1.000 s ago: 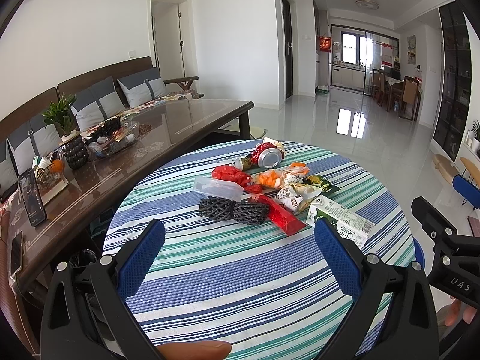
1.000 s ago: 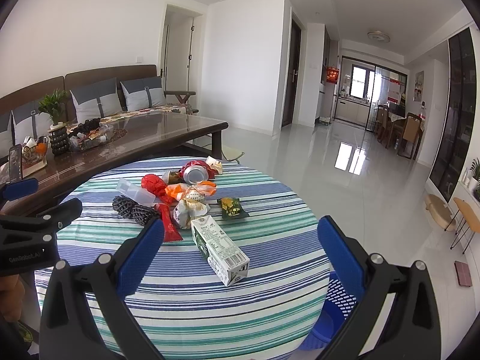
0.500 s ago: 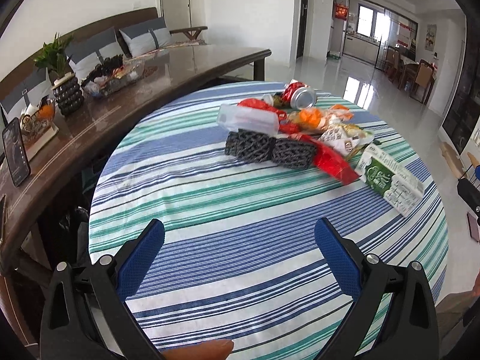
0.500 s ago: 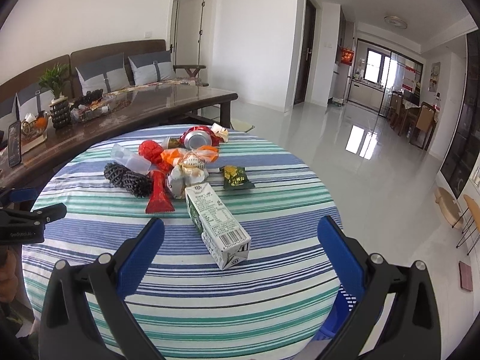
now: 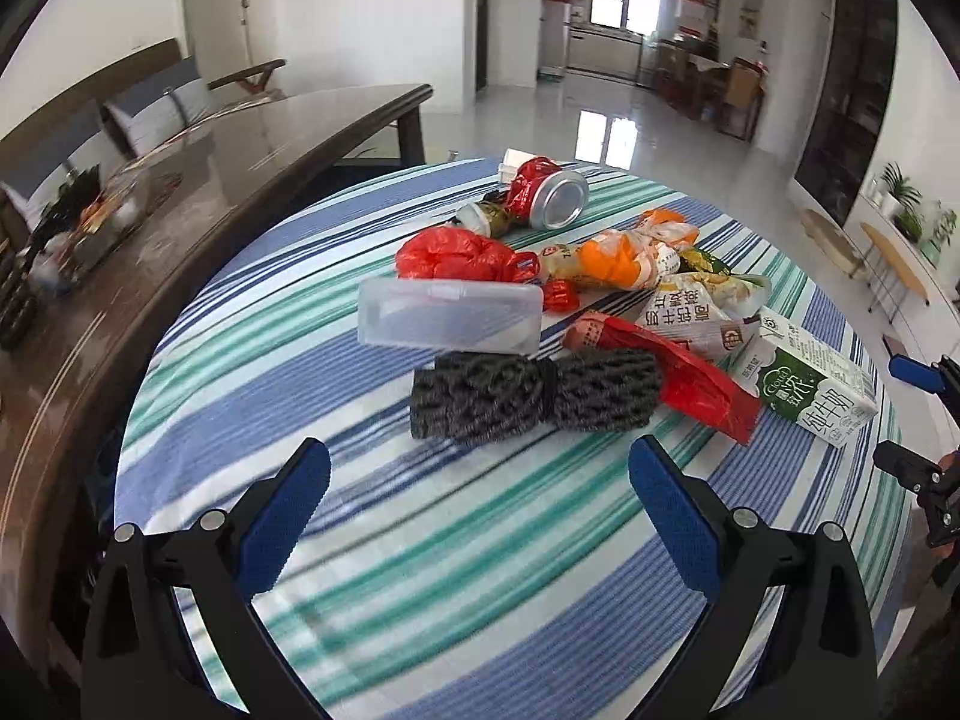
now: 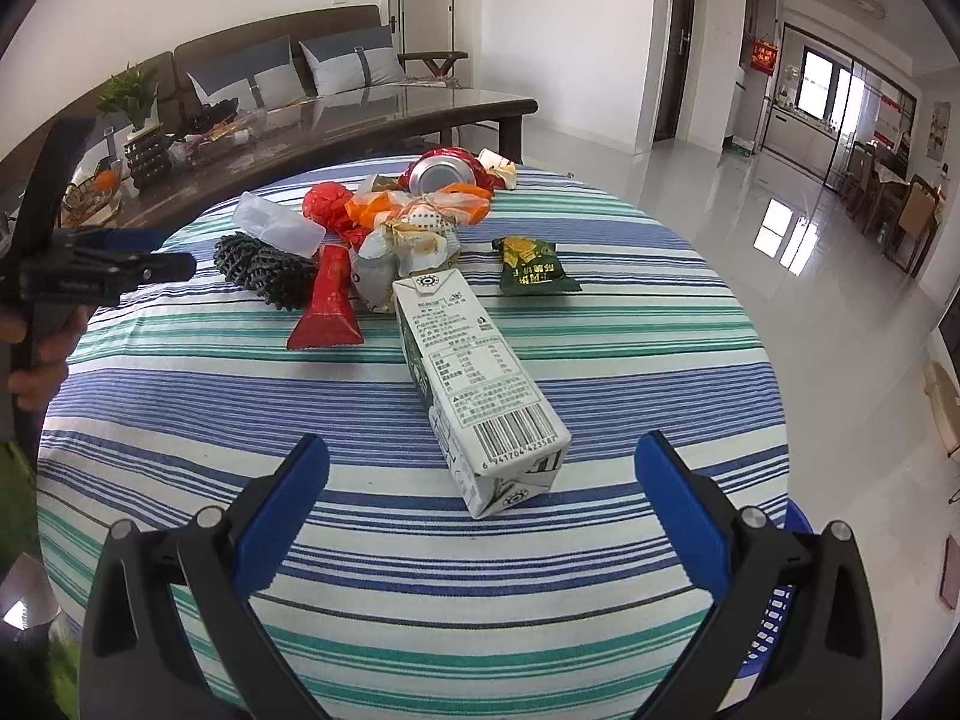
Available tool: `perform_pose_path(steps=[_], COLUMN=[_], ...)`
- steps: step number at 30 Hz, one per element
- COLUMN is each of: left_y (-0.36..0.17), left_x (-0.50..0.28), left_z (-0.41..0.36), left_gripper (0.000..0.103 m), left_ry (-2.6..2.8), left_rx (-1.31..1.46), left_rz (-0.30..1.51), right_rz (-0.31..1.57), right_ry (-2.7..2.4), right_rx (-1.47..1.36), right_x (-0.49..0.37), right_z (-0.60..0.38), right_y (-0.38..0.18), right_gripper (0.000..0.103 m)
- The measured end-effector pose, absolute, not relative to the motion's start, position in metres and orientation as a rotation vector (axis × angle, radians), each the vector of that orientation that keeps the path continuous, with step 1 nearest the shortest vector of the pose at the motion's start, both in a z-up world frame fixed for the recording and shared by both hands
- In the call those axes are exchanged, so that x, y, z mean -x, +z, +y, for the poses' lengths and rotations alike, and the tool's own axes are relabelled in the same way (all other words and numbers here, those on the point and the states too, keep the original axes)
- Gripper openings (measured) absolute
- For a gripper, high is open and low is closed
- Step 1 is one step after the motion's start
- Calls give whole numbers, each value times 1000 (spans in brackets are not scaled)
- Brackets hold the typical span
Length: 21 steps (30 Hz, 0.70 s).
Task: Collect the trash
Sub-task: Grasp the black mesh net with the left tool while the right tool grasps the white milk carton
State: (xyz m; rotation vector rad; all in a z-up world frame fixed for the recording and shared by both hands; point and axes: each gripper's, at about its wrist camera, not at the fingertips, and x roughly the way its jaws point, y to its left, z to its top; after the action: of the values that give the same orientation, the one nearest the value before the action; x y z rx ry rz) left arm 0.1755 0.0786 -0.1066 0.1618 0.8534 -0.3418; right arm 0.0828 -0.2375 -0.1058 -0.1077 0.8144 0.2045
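Blue-padded fingers (image 5: 282,516) of the left gripper (image 5: 479,510) are spread wide at the bottom of the left wrist view, with nothing held between them. Just above the gap, at frame centre, a black mesh roll (image 5: 534,399) is seen lying on the striped tablecloth (image 5: 420,570). A clear plastic box (image 5: 449,324) is set right behind the roll, touching it. Further up, a red bag (image 5: 462,255), orange wrappers (image 5: 624,255) and a crushed can (image 5: 549,195) are piled together. A red wrapper (image 5: 690,381) and a milk carton (image 5: 810,387) are placed at the right of the frame.

In the right wrist view the right gripper (image 6: 480,510) is likewise held wide and empty, its fingers (image 6: 684,519) at the bottom. The milk carton (image 6: 474,384) is laid on its side just above the gap, its barcode end nearest. A green snack packet (image 6: 531,267) is seen apart, above and right of the carton. The left gripper (image 6: 102,273) is visible at the left edge. A dark wooden table (image 6: 372,126) and a sofa (image 6: 276,60) are seen in the upper left.
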Motion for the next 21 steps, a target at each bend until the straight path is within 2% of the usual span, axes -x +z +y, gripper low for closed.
perform_pose_path(steps=[6, 10, 12, 14, 17, 21], left_y=[-132, -144, -144, -144, -145, -139], left_x=[-213, -211, -204, -187, -156, -116], left_z=[63, 53, 49, 45, 38, 28], left_gripper=[99, 99, 99, 99, 99, 99], left_ry=[-455, -559, -620, -701, -822, -929], left_rx=[-279, -311, -317, -325, -375, -421], left_rz=[863, 868, 876, 891, 925, 919], right_rz=[854, 880, 893, 908, 923, 966], right_ry=[221, 245, 260, 272, 264, 274], right_rx=[117, 142, 161, 182, 195, 149], right_x=[-106, -121, -127, -133, -138, -133], right_z=[-236, -229, -225, -220, -220, -230], right_y=[-110, -110, -110, -113, -115, -111], right_gripper=[98, 98, 90, 66, 49, 41])
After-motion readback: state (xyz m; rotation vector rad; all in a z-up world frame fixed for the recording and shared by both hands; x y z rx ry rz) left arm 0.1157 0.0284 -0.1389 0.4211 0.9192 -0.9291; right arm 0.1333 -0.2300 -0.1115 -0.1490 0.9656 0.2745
